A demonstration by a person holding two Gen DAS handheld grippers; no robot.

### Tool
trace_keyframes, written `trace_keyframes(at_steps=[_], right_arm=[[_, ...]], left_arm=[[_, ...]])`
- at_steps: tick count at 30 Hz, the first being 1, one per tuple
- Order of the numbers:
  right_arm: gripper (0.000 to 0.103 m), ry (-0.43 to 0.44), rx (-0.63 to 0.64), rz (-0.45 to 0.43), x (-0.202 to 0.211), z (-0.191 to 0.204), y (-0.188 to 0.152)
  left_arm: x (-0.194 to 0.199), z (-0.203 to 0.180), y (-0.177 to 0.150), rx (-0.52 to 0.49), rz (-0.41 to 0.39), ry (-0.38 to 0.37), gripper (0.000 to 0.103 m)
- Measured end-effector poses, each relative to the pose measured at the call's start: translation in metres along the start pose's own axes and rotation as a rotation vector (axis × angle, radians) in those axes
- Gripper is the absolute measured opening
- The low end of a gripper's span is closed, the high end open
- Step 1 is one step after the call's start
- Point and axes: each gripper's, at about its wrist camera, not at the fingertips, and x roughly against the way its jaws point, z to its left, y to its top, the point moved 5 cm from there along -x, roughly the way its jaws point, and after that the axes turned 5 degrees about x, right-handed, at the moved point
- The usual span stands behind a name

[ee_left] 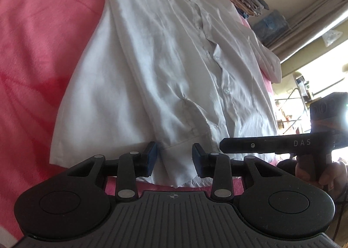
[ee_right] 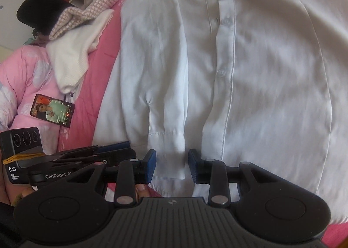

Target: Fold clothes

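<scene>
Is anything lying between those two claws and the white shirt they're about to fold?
Nothing visible does. The left gripper and right gripper both hang open right at the white shirt, near its hem, with a sleeve cuff showing between the pads. The phone lies off to the side.

Shirt (ee_right: 261, 63) collar beyond frame top.

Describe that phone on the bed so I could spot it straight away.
Start at the white button-up shirt spread across the pink blanket. Look left past the cream knit garment to the pink floral quilt. There, just under the knit, lies the phone, the only flat dark rectangle, its screen lit and showing a person against green.
</scene>
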Motion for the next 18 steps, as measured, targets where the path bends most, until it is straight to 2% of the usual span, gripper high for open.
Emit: trace_keyframes(at_steps=[5, 7, 9, 11, 14, 18], right_arm=[[0.035, 0.0, -0.008, -0.003, -0.002, 0.0, 0.001], [0.034, 0.007, 0.003, -0.007, -0.003, 0.003, 0.001], [0.026, 0.004, 0.026, -0.014, -0.003, 0.008, 0.0], [0.012, 0.002, 0.045, -0.022, -0.002, 0.012, 0.0], [0.004, 0.004, 0.059, -0.041, 0.0, 0.018, 0.003], [0.003, 0.026, 0.06, -0.081, 0.016, 0.025, 0.016]], left_arm=[[-0.005, 0.002, -0.001, 0.037, 0.011, -0.029, 0.035], [-0.004, 0.001, -0.001, 0.029, -0.002, -0.03, 0.031], [-0.002, -0.001, -0.001, 0.016, -0.016, -0.03, 0.02], [0.001, -0.002, 0.0, 0.002, -0.026, -0.036, 0.012], [0.008, -0.006, 0.003, -0.006, -0.047, -0.07, 0.008], [0.022, -0.014, 0.012, 0.001, -0.082, -0.161, 0.007]])
